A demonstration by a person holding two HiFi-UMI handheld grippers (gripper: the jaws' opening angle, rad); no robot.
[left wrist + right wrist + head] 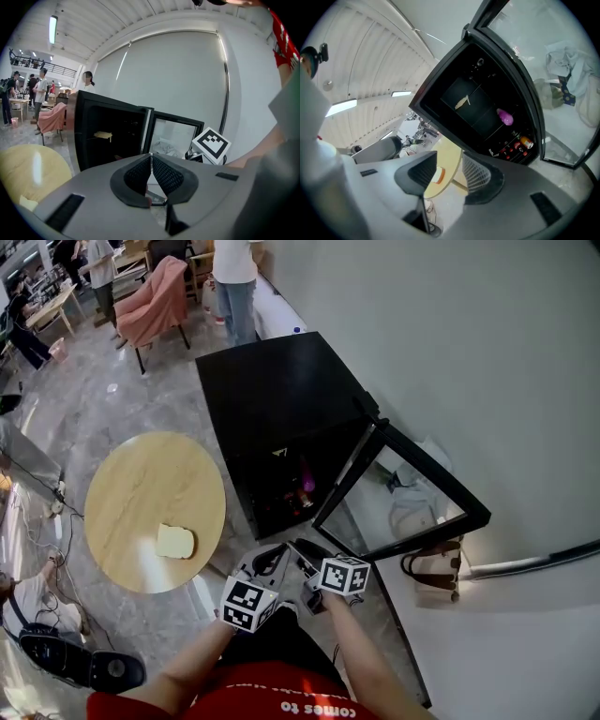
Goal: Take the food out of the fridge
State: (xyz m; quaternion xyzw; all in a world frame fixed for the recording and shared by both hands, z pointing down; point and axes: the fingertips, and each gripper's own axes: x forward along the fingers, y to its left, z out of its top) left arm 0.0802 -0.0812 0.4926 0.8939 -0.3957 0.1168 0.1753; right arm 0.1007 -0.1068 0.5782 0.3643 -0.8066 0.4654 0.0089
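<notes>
The black fridge stands open, its glass door swung out to the right. Inside it are a pink item, a pale yellowish piece on a shelf and small red and orange containers at the bottom. A slice of bread lies on the round wooden table. Both grippers hang side by side in front of the fridge, apart from it. My left gripper is shut with nothing in it. My right gripper is open and holds nothing; the table and bread show through its gap.
The open door juts into the space at my right. A bag sits by the white wall behind it. Left of the fridge is the table; a pink chair and several people stand farther back. Cables and a black device lie at the floor's left.
</notes>
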